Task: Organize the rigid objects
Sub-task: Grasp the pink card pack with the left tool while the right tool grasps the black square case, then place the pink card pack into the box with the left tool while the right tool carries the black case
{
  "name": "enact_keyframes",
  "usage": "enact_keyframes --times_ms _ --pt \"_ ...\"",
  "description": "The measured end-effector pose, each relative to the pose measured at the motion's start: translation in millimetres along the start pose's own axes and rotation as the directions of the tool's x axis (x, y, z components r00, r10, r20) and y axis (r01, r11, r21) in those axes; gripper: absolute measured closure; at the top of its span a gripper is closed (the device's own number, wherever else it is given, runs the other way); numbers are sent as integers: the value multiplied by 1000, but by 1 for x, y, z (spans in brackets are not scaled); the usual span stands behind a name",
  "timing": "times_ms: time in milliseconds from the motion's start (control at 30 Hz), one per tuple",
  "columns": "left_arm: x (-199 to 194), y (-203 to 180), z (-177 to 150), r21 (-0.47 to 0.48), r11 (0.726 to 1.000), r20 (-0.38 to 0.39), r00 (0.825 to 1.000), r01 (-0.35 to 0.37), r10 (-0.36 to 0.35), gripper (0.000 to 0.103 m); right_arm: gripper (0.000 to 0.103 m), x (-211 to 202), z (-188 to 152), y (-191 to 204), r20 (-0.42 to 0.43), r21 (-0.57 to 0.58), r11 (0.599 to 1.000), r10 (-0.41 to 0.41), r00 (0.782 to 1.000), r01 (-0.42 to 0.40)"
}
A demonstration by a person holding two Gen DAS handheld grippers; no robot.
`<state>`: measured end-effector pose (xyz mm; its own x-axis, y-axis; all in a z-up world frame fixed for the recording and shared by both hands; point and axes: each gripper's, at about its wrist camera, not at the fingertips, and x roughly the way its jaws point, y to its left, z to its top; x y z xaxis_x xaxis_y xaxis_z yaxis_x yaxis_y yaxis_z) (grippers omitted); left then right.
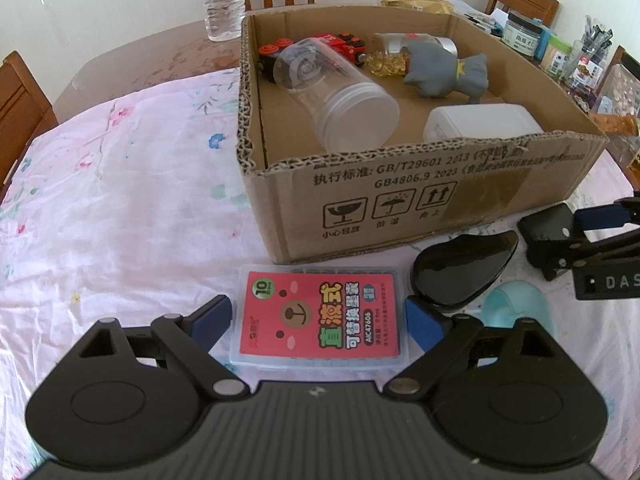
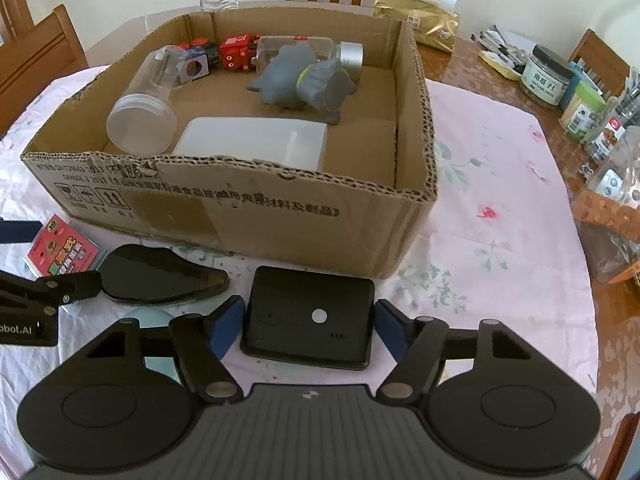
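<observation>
My left gripper point(image 1: 319, 316) stood apart around the pink case point(image 1: 320, 318); my right gripper point(image 2: 308, 325) bracketed the black box point(image 2: 310, 317), pads seemingly just short. Either could slip against the carton point(image 2: 280, 216).

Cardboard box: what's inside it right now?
The cardboard box holds a clear jar on its side, a white container, a grey toy, red toy blocks and a silver-capped bottle. Anything beneath them is hidden.
</observation>
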<state>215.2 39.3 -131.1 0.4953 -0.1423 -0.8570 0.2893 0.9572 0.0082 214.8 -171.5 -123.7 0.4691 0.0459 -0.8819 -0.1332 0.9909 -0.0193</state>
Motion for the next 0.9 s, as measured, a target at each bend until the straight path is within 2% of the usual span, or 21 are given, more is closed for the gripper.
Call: enact_keyframes --times_ms 533,900 --pt "2 1 4 -4 1000 -20 1000 7 -7 12 27 1 0 -1 -2 27 1000 -14 1000 14" --pt "-8 5 8 41 999 -32 999 30 -29 13 29 -4 0 -5 -9 -16 1000 21 1000 -21"
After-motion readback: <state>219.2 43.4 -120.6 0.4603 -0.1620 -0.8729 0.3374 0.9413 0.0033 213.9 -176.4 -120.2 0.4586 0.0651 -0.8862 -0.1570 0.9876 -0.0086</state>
